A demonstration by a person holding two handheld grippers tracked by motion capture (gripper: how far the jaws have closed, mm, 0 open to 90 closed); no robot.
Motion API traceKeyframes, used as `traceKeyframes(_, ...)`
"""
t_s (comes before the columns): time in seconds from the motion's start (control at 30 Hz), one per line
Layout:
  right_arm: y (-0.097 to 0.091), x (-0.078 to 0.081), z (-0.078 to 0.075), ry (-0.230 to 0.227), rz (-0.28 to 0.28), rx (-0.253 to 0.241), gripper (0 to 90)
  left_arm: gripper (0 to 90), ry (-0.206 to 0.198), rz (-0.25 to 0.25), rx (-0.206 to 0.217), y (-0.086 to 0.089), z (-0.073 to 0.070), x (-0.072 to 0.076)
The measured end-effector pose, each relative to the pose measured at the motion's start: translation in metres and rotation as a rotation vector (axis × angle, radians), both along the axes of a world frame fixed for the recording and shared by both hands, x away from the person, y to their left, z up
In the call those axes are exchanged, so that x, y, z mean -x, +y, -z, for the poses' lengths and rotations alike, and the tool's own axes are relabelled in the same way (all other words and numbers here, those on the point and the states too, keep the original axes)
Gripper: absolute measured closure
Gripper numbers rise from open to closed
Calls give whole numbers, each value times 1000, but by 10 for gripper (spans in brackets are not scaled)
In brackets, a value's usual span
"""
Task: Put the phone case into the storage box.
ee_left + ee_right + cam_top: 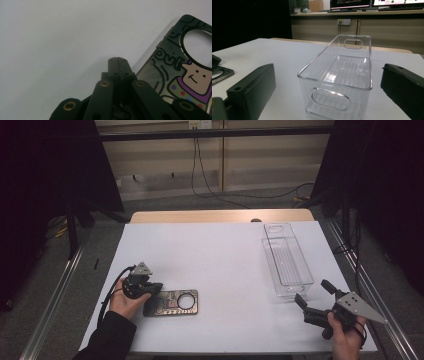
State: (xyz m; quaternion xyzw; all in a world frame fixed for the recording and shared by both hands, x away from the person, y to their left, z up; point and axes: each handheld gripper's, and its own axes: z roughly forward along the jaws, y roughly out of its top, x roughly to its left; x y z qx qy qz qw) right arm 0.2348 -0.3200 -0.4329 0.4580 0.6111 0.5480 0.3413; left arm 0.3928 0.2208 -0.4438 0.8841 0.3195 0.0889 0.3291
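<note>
A dark phone case (172,302) with a cartoon figure and a round camera hole lies flat on the white table near the front left. In the left gripper view the phone case (185,75) sits just right of the jaws. My left gripper (156,288) rests at the case's left end, its jaws pressed together with nothing between them (118,60). A clear plastic bin (286,260) stands empty at the right. My right gripper (314,292) is open just in front of the bin's near end, and the clear bin (342,75) shows between its spread jaws (327,70).
The white table cover (215,255) ends at a wooden strip along the far side. Metal rails run along both sides of the table. Dark curtains and cables lie beyond the far edge. The phone case's corner (219,72) appears at the left of the right gripper view.
</note>
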Motion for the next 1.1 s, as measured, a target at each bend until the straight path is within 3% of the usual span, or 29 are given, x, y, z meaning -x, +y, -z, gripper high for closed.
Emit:
traceKeyframes(0.33,0,0,0,-4,7,1,0,900,1,-17,21,4,1,13)
traceKeyframes(0.77,-1,0,0,-3,15,4,0,900,-1,3,20,7,0,33)
traceKeyframes(1.1,-1,0,0,-4,15,3,0,900,-2,-2,21,4,0,38)
